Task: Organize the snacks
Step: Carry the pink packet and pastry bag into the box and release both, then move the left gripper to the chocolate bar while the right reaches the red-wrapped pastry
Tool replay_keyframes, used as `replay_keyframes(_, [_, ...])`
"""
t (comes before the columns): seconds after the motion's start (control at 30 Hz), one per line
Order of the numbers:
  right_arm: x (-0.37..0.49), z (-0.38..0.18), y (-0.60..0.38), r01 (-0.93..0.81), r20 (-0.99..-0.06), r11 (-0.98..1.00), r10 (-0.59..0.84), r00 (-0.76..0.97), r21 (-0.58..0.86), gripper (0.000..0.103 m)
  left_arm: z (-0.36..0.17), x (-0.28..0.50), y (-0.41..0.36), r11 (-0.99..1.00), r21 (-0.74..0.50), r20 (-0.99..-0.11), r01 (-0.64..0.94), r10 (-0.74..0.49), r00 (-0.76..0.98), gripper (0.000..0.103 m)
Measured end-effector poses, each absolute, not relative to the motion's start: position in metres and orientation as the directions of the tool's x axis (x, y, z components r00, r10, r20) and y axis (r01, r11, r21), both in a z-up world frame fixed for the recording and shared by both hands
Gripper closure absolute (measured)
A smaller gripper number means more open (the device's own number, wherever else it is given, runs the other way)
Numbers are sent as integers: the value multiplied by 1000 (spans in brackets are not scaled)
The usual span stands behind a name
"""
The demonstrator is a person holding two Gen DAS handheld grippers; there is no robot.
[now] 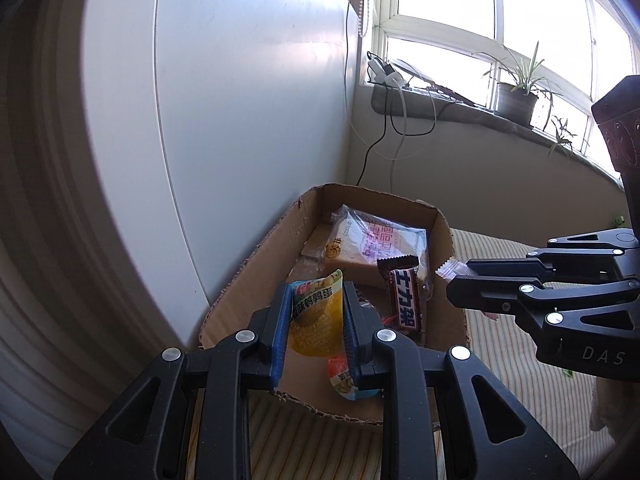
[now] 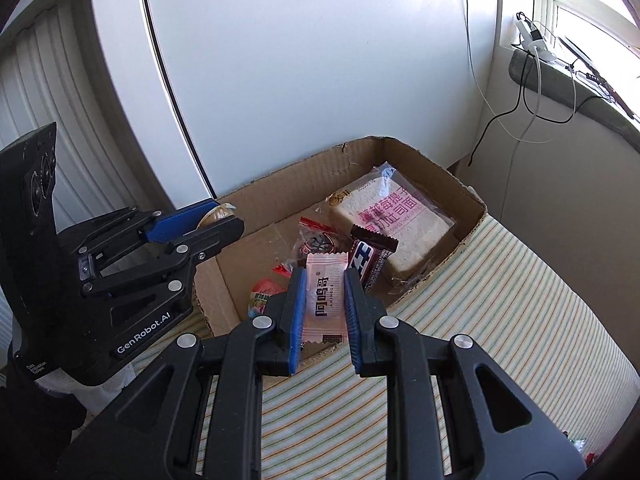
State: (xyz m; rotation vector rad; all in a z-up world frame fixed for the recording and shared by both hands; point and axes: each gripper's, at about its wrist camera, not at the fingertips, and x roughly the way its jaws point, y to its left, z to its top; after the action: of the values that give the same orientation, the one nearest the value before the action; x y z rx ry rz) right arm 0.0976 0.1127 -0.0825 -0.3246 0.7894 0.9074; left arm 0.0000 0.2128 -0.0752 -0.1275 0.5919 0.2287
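snacks (image 2: 360, 236) lay in an open cardboard box (image 2: 280, 196) on a striped cloth (image 2: 500, 300), against a white cabinet (image 2: 300, 60). inside: a bagged bread slice (image 2: 394, 216), a dark chocolate bar (image 2: 370, 258), a red-edged wrapper (image 2: 316, 240) partly hidden behind the pink sachet. left gripper (image 1: 316, 312) clamped on a yellow egg-snack packet (image 1: 316, 320), held over the box's near end; packet's lower tail curled, print hard to read. right gripper (image 2: 324, 300) clamped on a pink sachet (image 2: 325, 300) over the box's near rim. another small packet (image 2: 262, 296) half-covered by the right fingers (image 2: 296, 308).
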Motion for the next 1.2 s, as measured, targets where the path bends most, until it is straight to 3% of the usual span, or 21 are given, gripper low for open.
replay_keyframes(0.47, [105, -86, 122, -812, -728, 578, 590, 347, 81, 79, -75, 1, 218, 959, -57, -571, -279, 198, 797, 77])
replay_keyframes(0.6, [104, -83, 118, -806, -718, 588, 592, 365, 75, 63, -72, -1, 218, 956, -59, -566, -288, 206, 799, 73])
replay_keyframes(0.77, [103, -78, 111, -791, -713, 610, 575, 400, 48, 55, -68, -4, 216, 957, -54, -562, -286, 207, 801, 73])
replay_keyframes(0.83, [101, -75, 106, -785, -707, 619, 572, 416, 39, 44, -66, -4, 214, 958, -51, -558, -284, 208, 803, 73])
replay_keyframes(0.93, [98, -70, 97, -772, -694, 635, 570, 440, 32, 35, -62, -7, 210, 958, -43, -554, -282, 212, 805, 73])
replay_keyframes(1.03, [96, -64, 87, -760, -684, 650, 562, 465, 17, 33, -57, -9, 203, 960, -35, -551, -277, 213, 807, 72])
replay_keyframes(1.2, [91, -57, 63, -742, -668, 671, 553, 497, 4, 29, -49, -15, 185, 967, -25, -540, -253, 199, 818, 58])
